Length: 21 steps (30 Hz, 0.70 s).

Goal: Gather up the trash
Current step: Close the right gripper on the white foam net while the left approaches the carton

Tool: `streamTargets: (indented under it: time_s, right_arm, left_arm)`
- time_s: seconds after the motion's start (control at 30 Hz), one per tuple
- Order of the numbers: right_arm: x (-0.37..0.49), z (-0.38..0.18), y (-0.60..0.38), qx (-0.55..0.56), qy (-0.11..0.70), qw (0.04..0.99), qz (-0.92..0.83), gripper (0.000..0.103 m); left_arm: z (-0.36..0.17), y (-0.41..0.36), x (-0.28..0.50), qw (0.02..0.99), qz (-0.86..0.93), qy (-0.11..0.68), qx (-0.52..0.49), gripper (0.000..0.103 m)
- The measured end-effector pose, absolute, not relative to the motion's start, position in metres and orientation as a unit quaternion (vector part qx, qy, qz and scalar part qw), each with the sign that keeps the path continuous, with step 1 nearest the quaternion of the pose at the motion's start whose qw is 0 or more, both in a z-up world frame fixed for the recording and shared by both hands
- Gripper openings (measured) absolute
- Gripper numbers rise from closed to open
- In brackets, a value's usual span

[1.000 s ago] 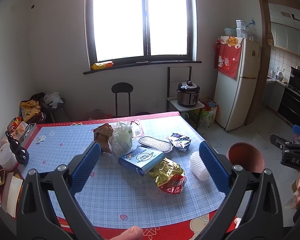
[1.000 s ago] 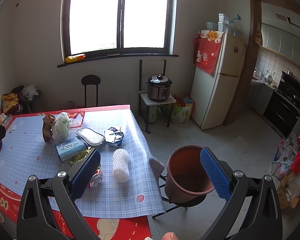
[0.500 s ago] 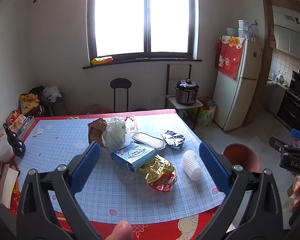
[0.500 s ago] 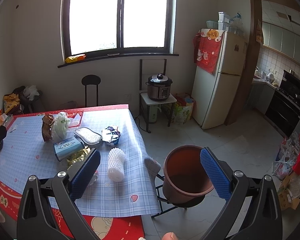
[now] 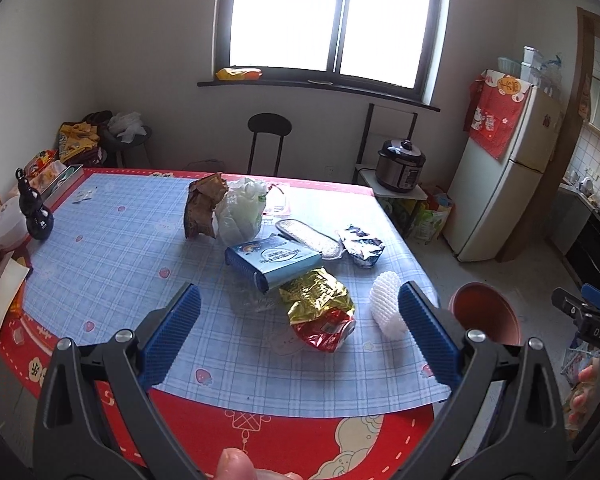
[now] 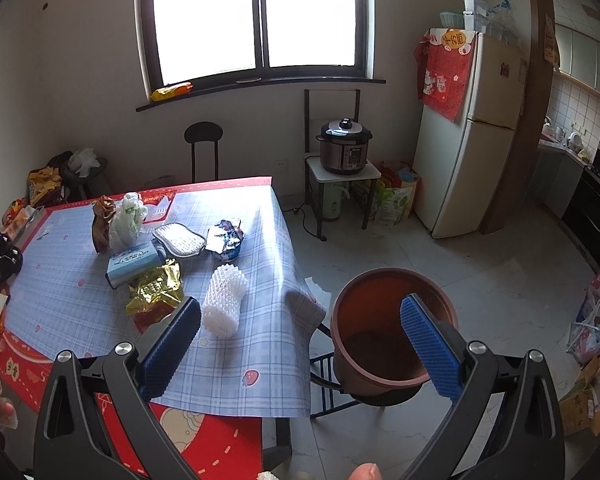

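In the left wrist view, the left gripper (image 5: 298,328) is seen wide open at the bottom of the frame, with nothing held between its blue pads. The trash is gathered in the centre of the frame on the checked tablecloth (image 5: 112,256): a blue box (image 5: 274,262), a gold and red wrapper (image 5: 320,312) just below it, a white foam net (image 5: 386,306) to the right, a white plastic bag (image 5: 242,212) and a brown wrapper (image 5: 202,206) above.

In the right wrist view, the right gripper (image 6: 300,344) is also fully spread and empty. A brown bin (image 6: 380,340) is seen in the lower right of centre, beside the table edge, on the floor side.
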State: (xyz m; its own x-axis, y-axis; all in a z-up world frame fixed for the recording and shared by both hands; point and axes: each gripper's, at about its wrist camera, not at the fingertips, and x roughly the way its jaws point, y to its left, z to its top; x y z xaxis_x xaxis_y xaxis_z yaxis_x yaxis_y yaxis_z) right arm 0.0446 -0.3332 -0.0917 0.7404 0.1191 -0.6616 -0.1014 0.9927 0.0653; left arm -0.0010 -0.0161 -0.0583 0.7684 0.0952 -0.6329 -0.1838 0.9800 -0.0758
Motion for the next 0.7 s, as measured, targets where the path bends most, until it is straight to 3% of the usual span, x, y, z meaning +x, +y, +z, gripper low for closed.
streamTargets:
  time_s: [0.37,0.7]
  right_arm:
    - [0.074,-0.135,-0.266,-0.004,0.402,0.906,0.129,0.098]
    - [0.123,-0.174,-0.230,-0.004,0.440,0.889,0.128,0.097]
  left_arm:
    - [-0.103,0.036,0.005,0.908,0.087,0.399,-0.094,0.098]
    - [-0.117,0.099,0.046,0.910,0.060,0.396,-0.106,0.097]
